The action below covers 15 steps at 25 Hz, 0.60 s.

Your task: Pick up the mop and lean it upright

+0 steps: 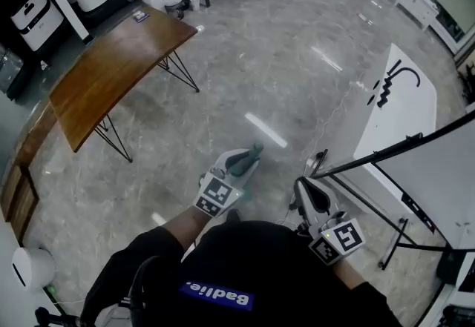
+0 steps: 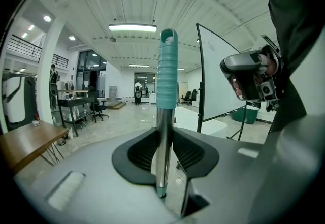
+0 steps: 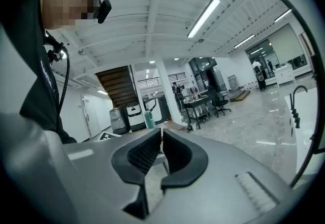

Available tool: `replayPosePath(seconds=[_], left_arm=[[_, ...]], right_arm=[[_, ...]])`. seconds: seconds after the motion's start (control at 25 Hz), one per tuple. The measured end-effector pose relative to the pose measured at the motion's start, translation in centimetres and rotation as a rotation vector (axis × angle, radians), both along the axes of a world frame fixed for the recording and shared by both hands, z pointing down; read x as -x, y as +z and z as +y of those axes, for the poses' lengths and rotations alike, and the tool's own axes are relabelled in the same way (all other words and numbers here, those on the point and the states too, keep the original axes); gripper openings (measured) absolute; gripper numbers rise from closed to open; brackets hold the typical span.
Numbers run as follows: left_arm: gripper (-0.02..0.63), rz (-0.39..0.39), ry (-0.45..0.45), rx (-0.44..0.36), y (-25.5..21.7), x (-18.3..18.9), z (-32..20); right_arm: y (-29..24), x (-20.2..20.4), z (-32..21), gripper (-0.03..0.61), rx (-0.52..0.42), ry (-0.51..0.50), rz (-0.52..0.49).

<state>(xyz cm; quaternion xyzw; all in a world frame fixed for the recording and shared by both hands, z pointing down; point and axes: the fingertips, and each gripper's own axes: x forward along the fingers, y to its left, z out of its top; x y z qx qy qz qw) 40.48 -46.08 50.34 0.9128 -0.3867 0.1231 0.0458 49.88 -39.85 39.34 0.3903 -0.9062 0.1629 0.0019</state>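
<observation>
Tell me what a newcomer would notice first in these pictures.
The mop handle, bare metal topped by a ribbed teal grip, fills the middle of the left gripper view, clamped between the jaws of the left gripper. The right gripper is shut on nothing. In the head view, a large whiteboard stands at the person's right and a curved wooden table at the upper left.

Bright white ceiling strip lights (image 2: 132,27) streak glare across the glossy grey floor (image 1: 245,58); my gripper views curve and darken toward their edges.
</observation>
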Motion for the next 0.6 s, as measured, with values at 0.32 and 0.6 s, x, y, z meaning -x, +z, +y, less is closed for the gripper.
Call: replayPosePath(seconds=[0.32,0.6], left_arm=[[0.117,0.007,-0.167,-0.013,-1.5,7.7,1.7],[0.115,0.036,-0.322,-0.028,-3.5,13.3,3.9]], right_arm=[[-0.7,7.5,-0.4,0.015,-0.01,-0.176,0.007],[-0.8,13.1,-0.4,0.011,-0.011,-0.341,-0.003]])
